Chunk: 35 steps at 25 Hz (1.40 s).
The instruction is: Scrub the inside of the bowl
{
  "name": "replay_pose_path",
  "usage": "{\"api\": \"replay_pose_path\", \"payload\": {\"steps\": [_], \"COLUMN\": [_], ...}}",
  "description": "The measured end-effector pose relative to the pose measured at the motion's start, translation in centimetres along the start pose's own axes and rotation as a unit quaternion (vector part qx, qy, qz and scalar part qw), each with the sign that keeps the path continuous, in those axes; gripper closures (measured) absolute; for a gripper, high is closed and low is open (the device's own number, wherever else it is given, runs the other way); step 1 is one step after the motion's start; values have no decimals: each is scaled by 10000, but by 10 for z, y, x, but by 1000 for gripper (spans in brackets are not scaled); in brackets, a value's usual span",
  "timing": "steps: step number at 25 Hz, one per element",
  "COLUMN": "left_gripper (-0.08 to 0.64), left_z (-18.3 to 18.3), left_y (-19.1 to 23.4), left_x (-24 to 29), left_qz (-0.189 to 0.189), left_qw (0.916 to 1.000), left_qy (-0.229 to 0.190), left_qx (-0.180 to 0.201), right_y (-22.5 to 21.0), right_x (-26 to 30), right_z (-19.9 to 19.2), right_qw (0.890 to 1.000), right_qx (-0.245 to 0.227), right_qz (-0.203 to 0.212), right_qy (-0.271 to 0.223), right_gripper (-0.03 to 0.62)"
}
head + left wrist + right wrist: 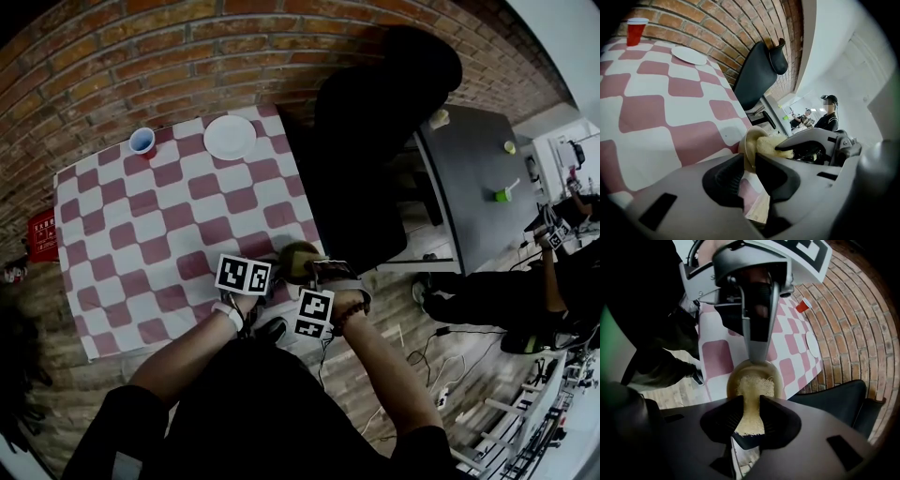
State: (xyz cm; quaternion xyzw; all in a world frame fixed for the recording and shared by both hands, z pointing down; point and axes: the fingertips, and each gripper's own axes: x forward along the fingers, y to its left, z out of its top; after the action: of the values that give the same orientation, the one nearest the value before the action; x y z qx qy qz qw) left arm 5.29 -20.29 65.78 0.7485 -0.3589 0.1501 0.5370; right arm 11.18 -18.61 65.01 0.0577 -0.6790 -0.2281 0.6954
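At the near right edge of the checked table, I hold a tan bowl tilted on its side in the air. My left gripper is shut on the bowl's rim. A yellow fibrous scrubber is clamped in my right gripper, which is shut on it, and the scrubber's front end presses into the bowl's inside. In the left gripper view the scrubber pokes into the bowl from the right gripper. The left gripper reaches down to the rim in the right gripper view.
The table wears a red and white checked cloth. A red cup and a white plate stand at its far side by the brick wall. A black chair is to the right, with a grey table and another person beyond.
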Motion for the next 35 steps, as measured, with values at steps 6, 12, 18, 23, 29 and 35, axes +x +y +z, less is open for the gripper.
{"api": "replay_pose_path", "payload": {"steps": [6,12,18,23,29,35], "left_gripper": [474,474,474,474,474,474], "left_z": [-1,0,-5,-12,-14,-13], "left_y": [3,1,-3,-7,-9,-10], "left_x": [-3,-7,-8,-6,-2,0], "left_qz": [-27,-22,-69,-116,-130,-112], "left_qw": [9999,10000,9999,9999,9998,9998], "left_qy": [-28,-58,-22,48,111,165], "left_qx": [-109,-63,-83,-72,-39,8], "right_y": [17,5,-8,-10,3,11], "right_x": [-4,2,11,8,-2,-2], "right_z": [14,24,21,3,-11,10], "right_qw": [9999,9994,9989,9983,9972,9966], "right_qx": [66,282,439,572,739,759], "right_qz": [27,15,76,53,137,204], "right_qy": [-155,-183,-114,-13,-22,-239], "right_gripper": [471,471,472,472,471,471]}}
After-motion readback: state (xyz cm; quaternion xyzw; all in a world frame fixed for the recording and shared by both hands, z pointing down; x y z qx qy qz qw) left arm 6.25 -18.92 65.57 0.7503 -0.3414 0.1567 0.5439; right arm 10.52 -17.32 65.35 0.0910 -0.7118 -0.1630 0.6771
